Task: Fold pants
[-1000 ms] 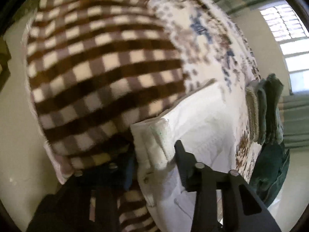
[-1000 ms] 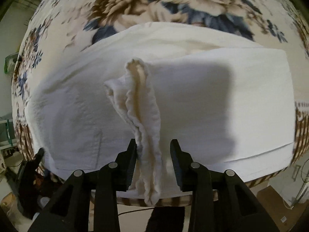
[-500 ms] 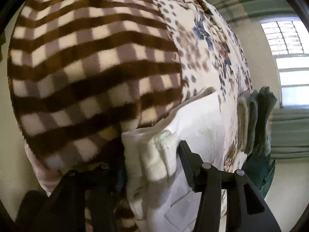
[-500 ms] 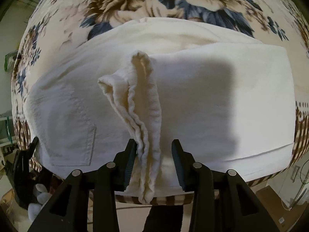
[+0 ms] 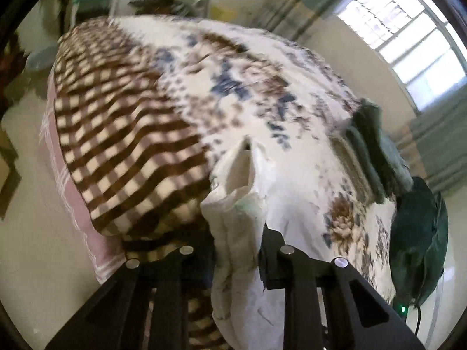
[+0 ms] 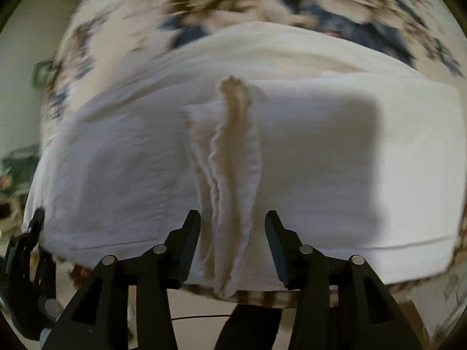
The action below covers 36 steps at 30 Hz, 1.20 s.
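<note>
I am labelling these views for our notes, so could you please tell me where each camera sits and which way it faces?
Left wrist: on the left gripper, looking along its fingers across the bed toward the window; the fingers clamp the white pants.
Right wrist: on the right gripper, looking down over the spread pants; its fingers flank a bunched fold, and the left gripper shows at the left edge.
Shared: the pants and floral bedcover.

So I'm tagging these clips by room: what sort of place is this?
Most likely a bedroom: white pants lie on a bed under a floral blanket, with a curtained window behind.
</note>
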Available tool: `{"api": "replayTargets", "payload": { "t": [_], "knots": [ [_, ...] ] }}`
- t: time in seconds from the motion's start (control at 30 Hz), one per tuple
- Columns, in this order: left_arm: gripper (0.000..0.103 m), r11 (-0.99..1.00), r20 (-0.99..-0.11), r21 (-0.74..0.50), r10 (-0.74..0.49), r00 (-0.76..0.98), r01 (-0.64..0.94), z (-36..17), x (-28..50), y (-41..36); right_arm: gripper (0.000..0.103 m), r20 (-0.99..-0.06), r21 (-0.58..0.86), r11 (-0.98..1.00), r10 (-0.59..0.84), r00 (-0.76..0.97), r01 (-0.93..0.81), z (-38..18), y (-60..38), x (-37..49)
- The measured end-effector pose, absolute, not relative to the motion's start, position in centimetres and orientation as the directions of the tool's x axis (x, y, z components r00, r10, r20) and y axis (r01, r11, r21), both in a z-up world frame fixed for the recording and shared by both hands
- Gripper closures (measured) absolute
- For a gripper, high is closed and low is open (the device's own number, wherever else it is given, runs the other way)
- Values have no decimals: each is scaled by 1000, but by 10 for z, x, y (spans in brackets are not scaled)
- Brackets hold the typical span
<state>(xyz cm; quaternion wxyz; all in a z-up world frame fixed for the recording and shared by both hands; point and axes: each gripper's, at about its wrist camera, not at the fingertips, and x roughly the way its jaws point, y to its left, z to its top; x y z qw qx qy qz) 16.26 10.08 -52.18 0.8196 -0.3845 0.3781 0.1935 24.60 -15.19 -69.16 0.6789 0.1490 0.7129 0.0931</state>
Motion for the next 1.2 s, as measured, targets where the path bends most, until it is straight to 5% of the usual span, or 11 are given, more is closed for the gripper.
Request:
{"api": "replayTargets", "payload": {
  "t": [0.27,0.63,0.97,1.07,1.17,1.2],
  "knots": [
    [84,773,-682,-469,-9,732,-427,-457,177,38,28,-904,426,902,420,79,72,-651,-189,235],
    [84,911,-614,-393,-163,772,-121,-405,188,-145,26,-919,394,875,363,155,282,-635,-393,187],
    [83,934,-791,-349,-339,509,79,-509,213,-337,26,-950,311,846,260,173,433,-650,-540,138],
    [79,949,-896,-315,-307,319,29,-550,226,-358,20,-953,300,838,248,172,455,-656,-560,128],
    [73,929,-891,-370,-354,285,-3,-543,223,-348,9,-939,342,813,277,203,472,-660,-572,121],
    [62,918,-882,-396,-380,278,-4,-536,223,-342,9,-930,366,800,299,212,475,-660,-574,120]
  ]
}}
